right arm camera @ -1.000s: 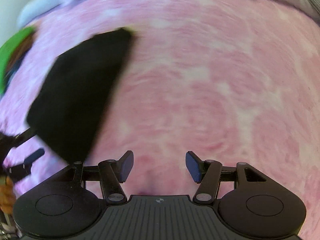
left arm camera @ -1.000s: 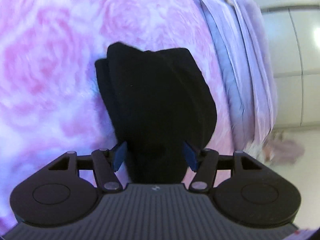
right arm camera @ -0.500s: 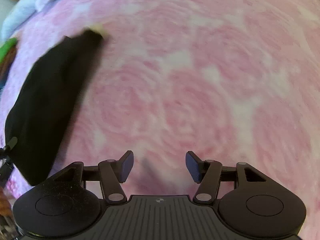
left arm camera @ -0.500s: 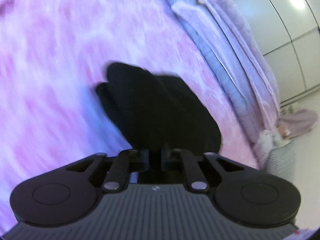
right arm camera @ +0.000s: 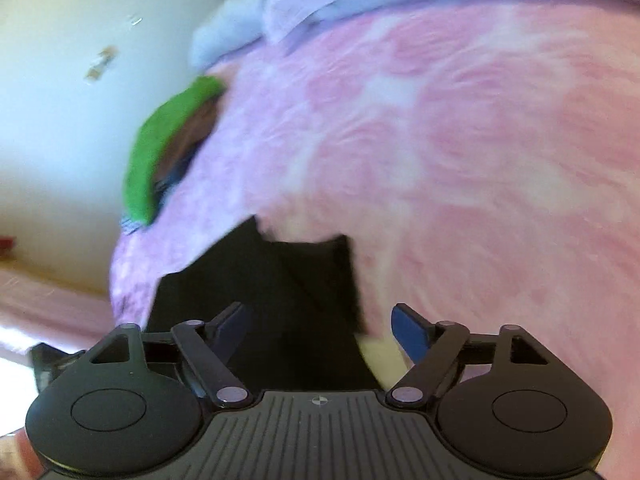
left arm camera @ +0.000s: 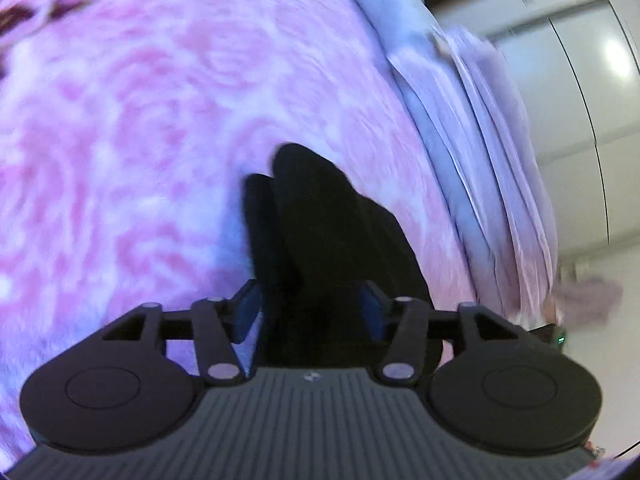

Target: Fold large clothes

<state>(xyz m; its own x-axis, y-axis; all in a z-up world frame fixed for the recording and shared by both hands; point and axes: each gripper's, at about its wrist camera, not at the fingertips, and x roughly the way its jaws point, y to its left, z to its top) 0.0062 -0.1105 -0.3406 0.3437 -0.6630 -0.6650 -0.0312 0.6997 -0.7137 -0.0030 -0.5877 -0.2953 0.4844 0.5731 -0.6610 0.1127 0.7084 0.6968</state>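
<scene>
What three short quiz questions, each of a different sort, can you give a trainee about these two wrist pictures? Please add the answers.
1. True or false: the black garment lies on a plain white sheet.
2. Multiple choice: in the right wrist view, where does the green cloth sit? A) between the gripper fingers B) at the left edge of the pink blanket C) on top of the black garment
3. Fill in: in both views, the thing between the gripper fingers is the black ____.

Key
1. False; it lies on the pink blanket.
2. B
3. garment. It shows between the opening jaws of the left gripper and of the right gripper; the pads do not look pressed on it.
</scene>
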